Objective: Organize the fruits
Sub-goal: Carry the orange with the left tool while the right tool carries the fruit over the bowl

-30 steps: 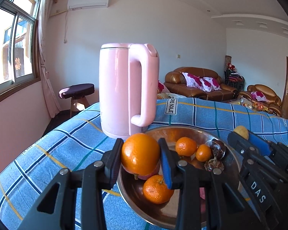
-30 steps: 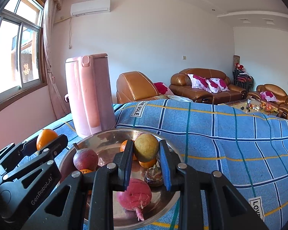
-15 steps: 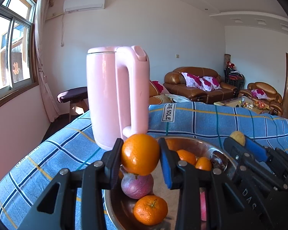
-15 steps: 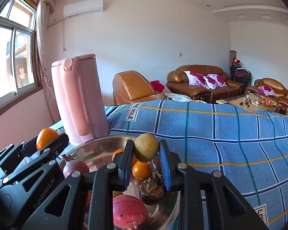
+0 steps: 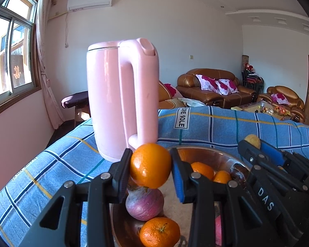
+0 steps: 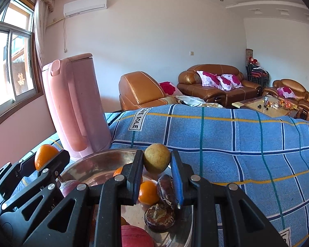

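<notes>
The left gripper [image 5: 151, 165] is gripping 1 orange [image 5: 150, 165]; the right gripper [image 6: 156, 161] is gripping 1 yellowish fruit [image 6: 156, 160] above the metal bowl [image 6: 96, 164].

Large orange [image 5: 150, 165] clamped in left tongs [image 5: 151, 171] above metal bowl [image 6: 96, 164]. Yellow-green fruit [image 6: 156, 161] pinched in right tongs [image 6: 156, 174], approx. 12 o'clock of bowl's mandarins [image 6: 148, 192], brown fruit [image 6: 164, 189].

left gripper [image 5: 151, 165]: black plastic linkage arms, silver round rivets, blue pad on one finger | right gripper [image 6: 156, 161]: same black build, silver rivets, blue pad, white "DAS" lettering on its side | person: not visible
</notes>
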`<state>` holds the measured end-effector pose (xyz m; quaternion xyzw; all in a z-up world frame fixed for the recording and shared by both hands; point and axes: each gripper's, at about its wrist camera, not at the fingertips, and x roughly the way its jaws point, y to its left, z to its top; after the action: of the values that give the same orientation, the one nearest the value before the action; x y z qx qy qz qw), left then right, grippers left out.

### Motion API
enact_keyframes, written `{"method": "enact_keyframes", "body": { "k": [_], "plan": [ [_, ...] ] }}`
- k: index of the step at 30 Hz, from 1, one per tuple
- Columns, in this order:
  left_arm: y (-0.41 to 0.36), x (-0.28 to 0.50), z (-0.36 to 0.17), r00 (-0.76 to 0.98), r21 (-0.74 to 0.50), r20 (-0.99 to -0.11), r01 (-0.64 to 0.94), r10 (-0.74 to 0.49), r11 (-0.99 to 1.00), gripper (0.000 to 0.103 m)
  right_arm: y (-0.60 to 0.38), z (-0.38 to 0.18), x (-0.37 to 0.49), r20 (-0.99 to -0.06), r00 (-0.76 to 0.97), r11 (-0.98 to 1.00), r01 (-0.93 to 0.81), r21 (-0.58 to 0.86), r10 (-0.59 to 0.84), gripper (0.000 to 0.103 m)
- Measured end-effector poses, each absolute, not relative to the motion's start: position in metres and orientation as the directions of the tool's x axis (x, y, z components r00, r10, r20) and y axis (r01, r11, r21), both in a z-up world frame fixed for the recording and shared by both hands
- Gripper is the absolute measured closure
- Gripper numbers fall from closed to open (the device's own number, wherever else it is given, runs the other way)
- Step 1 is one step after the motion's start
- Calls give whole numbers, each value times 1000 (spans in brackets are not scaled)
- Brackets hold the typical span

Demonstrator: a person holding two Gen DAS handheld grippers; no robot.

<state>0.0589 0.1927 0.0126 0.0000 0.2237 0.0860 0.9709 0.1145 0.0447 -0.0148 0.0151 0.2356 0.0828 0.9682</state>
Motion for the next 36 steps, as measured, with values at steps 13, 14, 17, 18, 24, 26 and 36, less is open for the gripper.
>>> {"method": "enact_keyframes", "body": {
  "k": [13, 14, 17, 18, 24, 26, 36],
  "plan": [
    [187, 73, 4, 861, 91, -467, -180, 202, 979, 65, 44, -16, 119, -455, 876, 987, -155, 46, 159, 74],
    [188, 73, 3, 861, 92, -467, -181, 203, 979, 65, 44, -17, 120, -457, 875, 987, -154, 46, 158, 74],
    [190, 75, 2, 854, 91, -477, -186, 207, 978, 65, 43, -18, 121, -470, 868, 987, -154, 55, 161, 74],
    [191, 76, 0, 850, 92, -484, -188, 209, 978, 65, 43, -20, 122, -475, 865, 986, -155, 54, 162, 74],
    [192, 76, -4, 842, 99, -496, -190, 214, 977, 65, 51, -21, 120, -477, 866, 986, -163, 10, 148, 74],
    [192, 77, -6, 839, 105, -500, -189, 216, 976, 65, 51, -21, 119, -476, 869, 988, -155, -6, 133, 74],
    [192, 84, -14, 816, 115, -534, -187, 220, 976, 65, 56, -33, 130, -556, 819, 983, -182, -13, 144, 74]
  ]
}}
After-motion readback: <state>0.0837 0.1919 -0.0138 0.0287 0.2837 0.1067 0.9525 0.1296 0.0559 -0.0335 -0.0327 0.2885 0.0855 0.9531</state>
